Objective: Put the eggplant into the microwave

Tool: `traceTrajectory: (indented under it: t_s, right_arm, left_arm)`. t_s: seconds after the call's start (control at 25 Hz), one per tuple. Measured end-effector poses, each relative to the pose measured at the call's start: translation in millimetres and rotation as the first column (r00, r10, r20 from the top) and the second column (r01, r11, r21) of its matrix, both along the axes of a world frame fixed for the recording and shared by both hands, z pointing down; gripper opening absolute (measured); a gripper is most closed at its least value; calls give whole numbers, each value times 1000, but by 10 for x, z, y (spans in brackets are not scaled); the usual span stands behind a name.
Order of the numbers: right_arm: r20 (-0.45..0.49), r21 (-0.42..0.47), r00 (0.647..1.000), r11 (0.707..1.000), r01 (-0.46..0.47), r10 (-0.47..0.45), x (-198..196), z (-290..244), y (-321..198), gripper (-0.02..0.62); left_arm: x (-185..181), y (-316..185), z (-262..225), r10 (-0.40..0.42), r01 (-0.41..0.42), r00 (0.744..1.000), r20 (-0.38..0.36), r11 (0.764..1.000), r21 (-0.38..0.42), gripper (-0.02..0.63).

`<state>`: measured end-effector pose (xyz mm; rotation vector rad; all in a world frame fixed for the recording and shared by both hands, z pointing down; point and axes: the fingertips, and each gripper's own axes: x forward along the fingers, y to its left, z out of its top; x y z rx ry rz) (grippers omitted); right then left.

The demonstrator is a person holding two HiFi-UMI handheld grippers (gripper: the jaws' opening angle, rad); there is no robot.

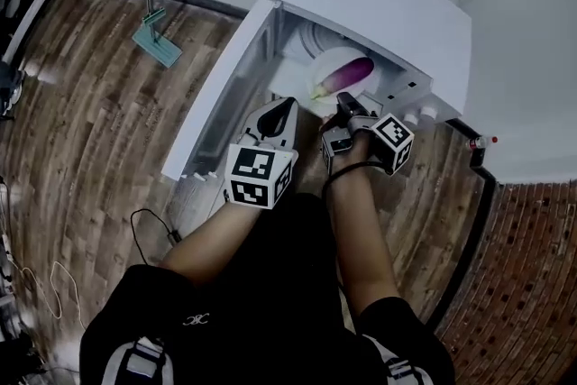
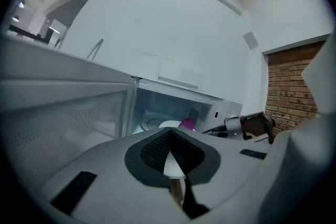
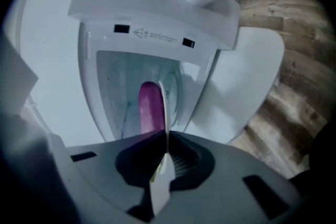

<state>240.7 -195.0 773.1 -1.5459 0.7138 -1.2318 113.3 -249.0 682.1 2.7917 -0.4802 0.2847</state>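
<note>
My right tongs clamp the plate by its rim; my left tongs are closed and empty. The eggplant lies on that plate inside the open microwave. It looks glossy, firm and likely to roll, so I'd grip the rim and hold the plate level.

Wood plank floor, white wall, brick wall

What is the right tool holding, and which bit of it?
The right tool is clamped on the white plate, gripping it by its near rim. The purple eggplant lies on that plate.
</note>
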Motion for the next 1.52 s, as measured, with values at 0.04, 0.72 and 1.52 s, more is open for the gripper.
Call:
traceTrajectory:
  t_s: [0.04, 0.72, 1.52]
  right_arm:
    - [-11, 20, 1000, 1000, -7, 7, 60, 39, -83, 28]
    - [-54, -13, 993, 994, -108, 107, 796, 302, -687, 28]
    - [-644, -696, 668, 647, -311, -372, 1053, 112, -786, 218]
  left_arm:
    - [5, -13, 84, 3, -3, 1000, -14, 1000, -7, -2]
    - [-65, 48, 498, 48, -47, 999, -26, 998, 32, -2]
    - [-274, 26, 656, 90, -90, 996, 7, 996, 15, -2]
